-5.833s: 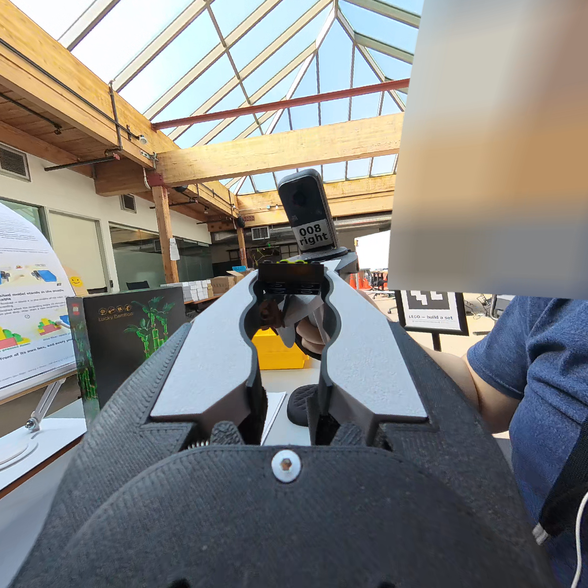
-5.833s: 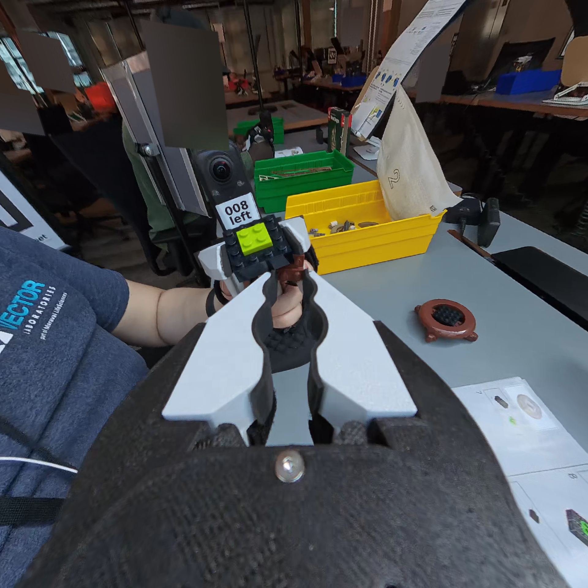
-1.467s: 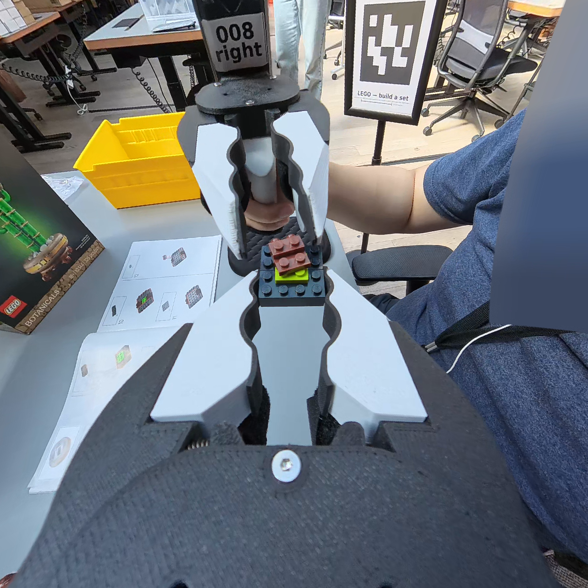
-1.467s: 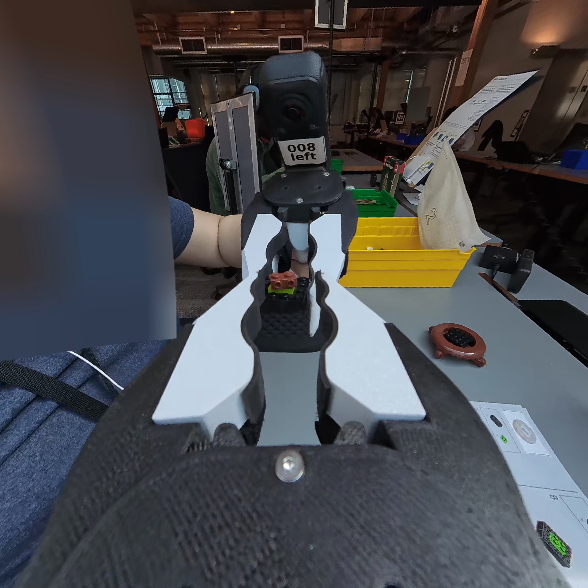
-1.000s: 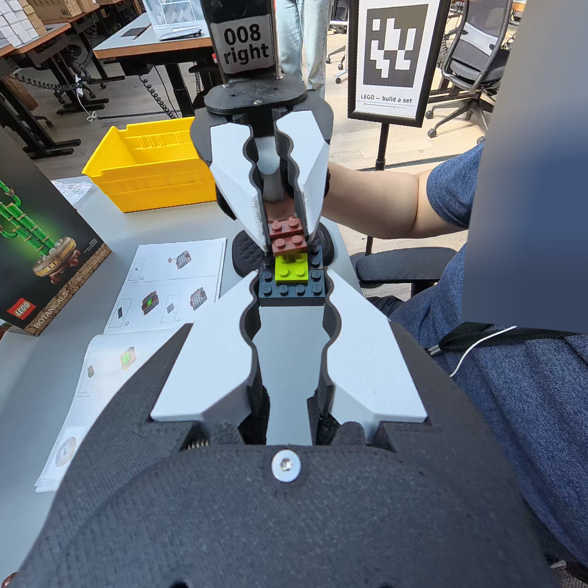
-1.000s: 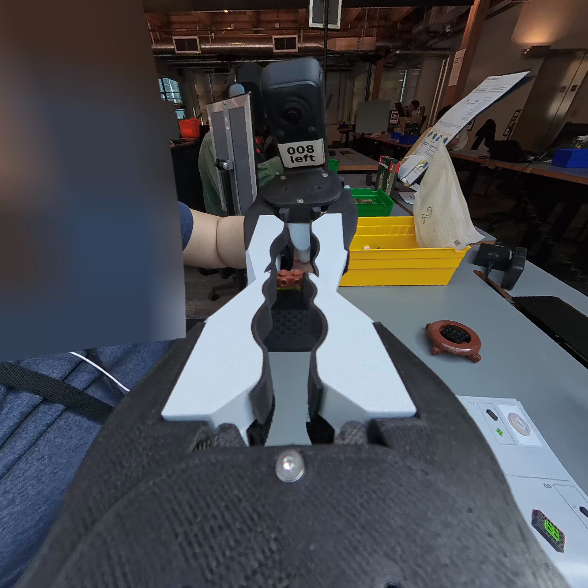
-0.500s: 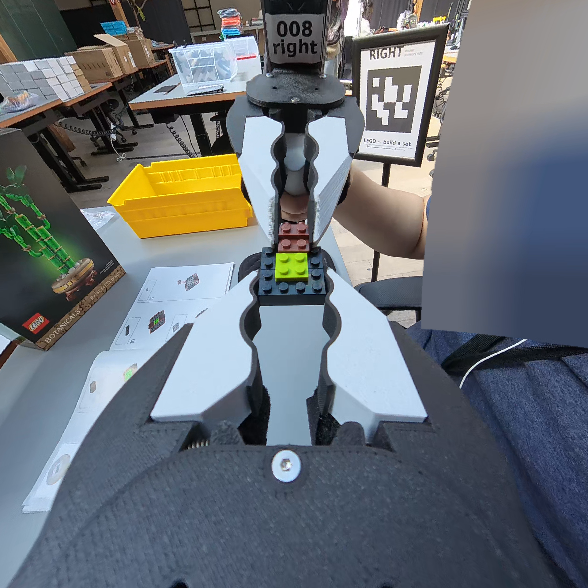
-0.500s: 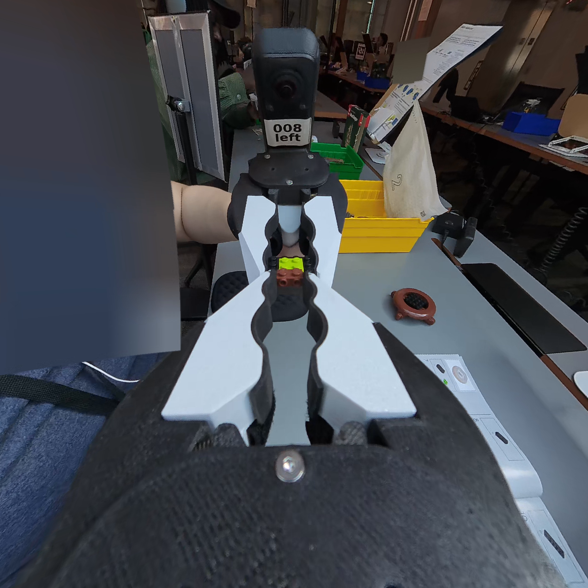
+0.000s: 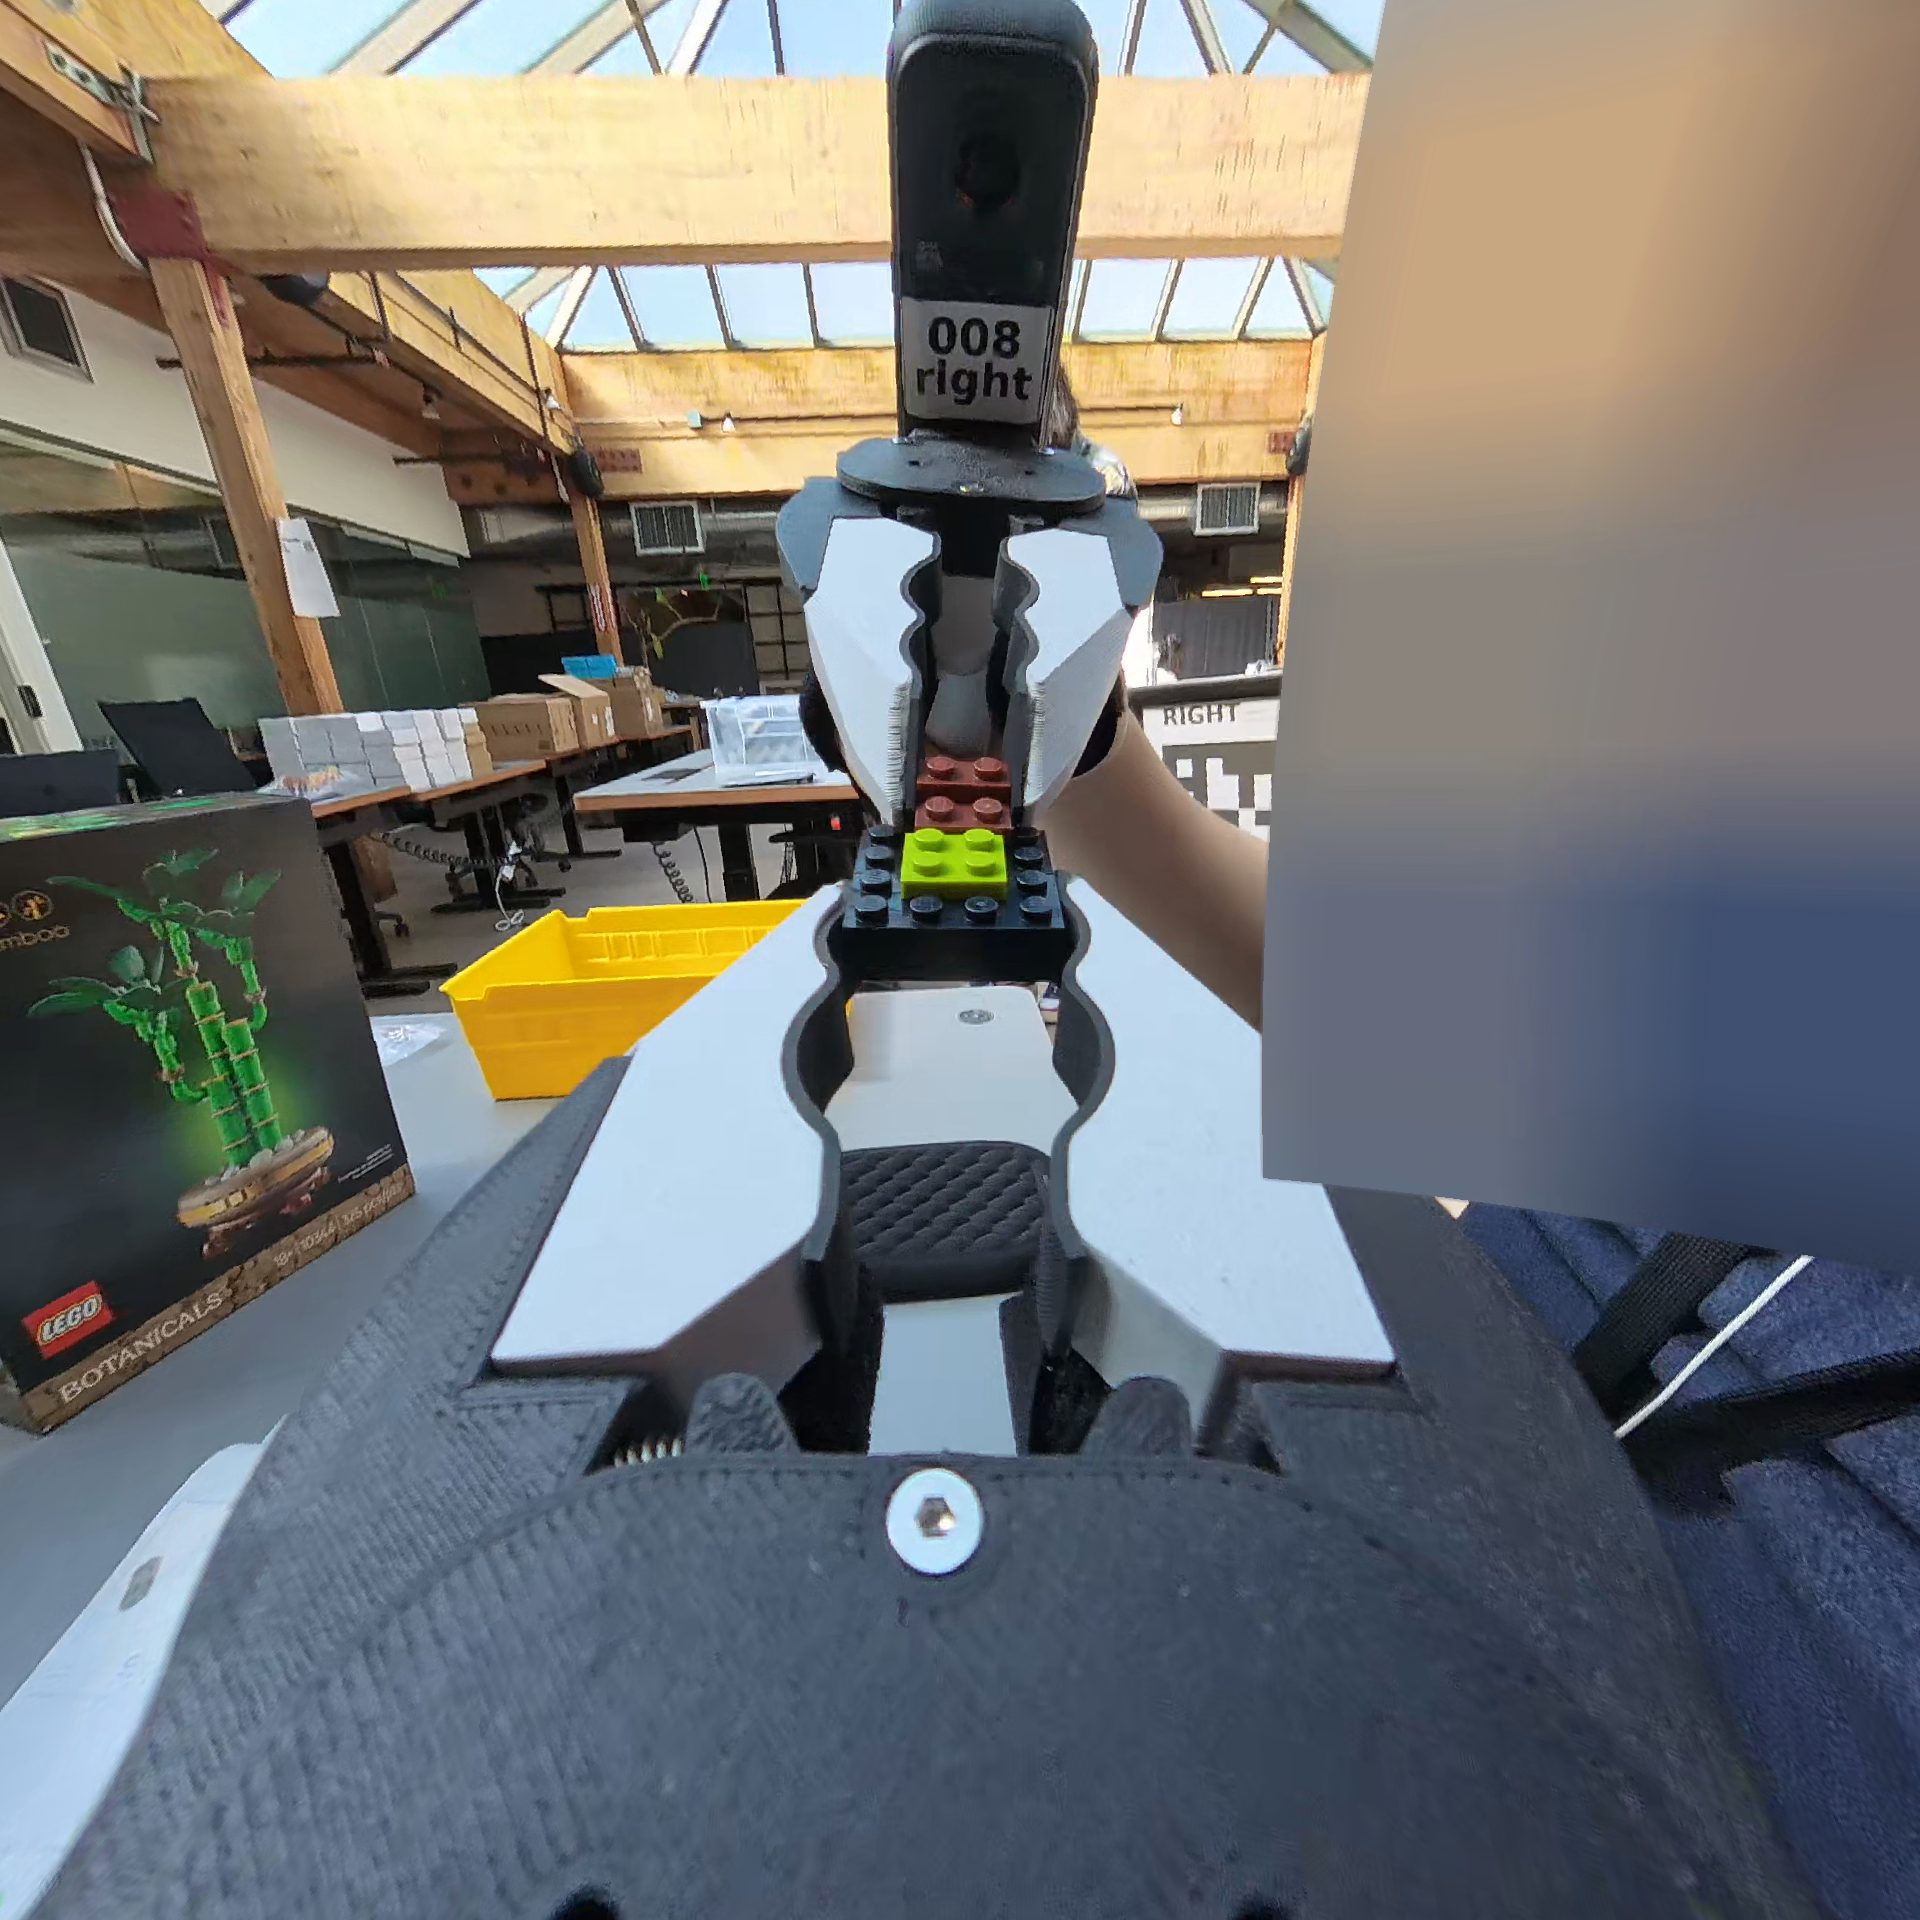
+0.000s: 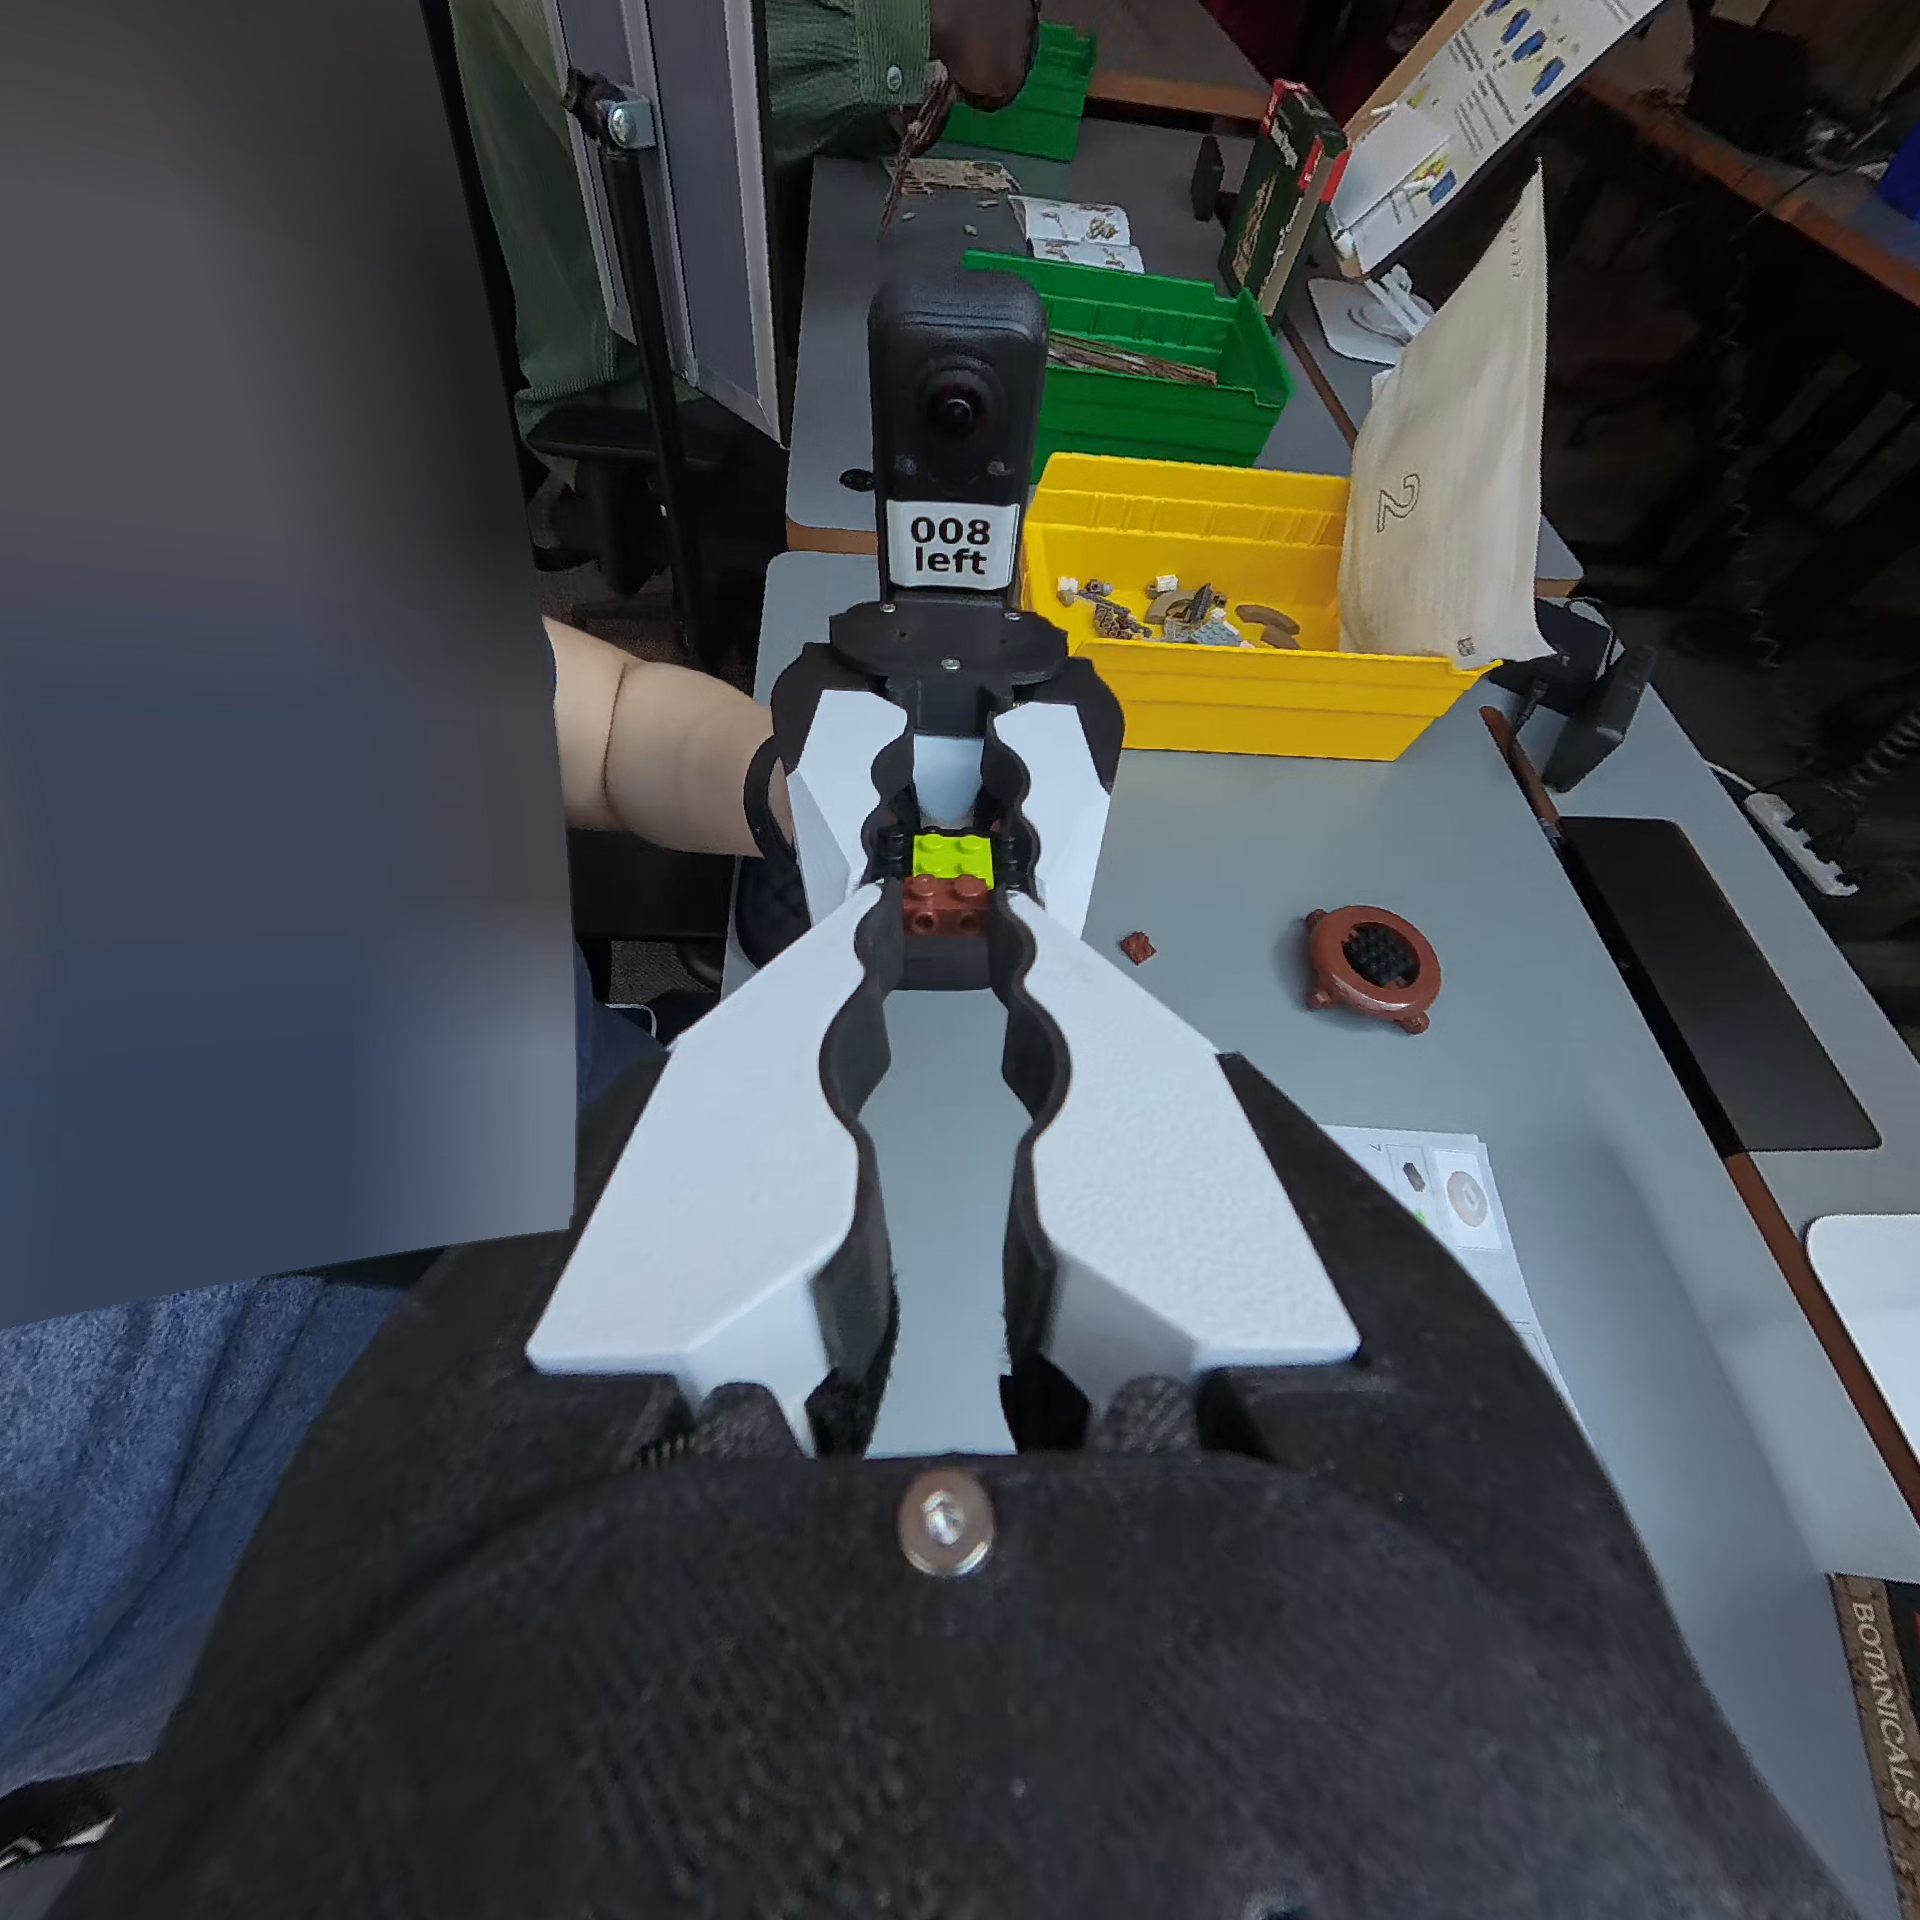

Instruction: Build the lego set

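The left gripper has its fingers clamped on a square black studded plate carrying a lime-green brick. The right gripper has its fingers clamped on a reddish-brown brick, touching the plate's far edge. Both are held above the grey counter, near a yellow plastic bin. Timber beams and a skylight span the room.

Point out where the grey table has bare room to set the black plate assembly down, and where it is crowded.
Bare grey table lies between the yellow bin and the brown ring piece, and again between that ring and the instruction sheet. A small brown piece sits left of the ring. The near right side is crowded: sheet, then a black pad at the table's right edge.
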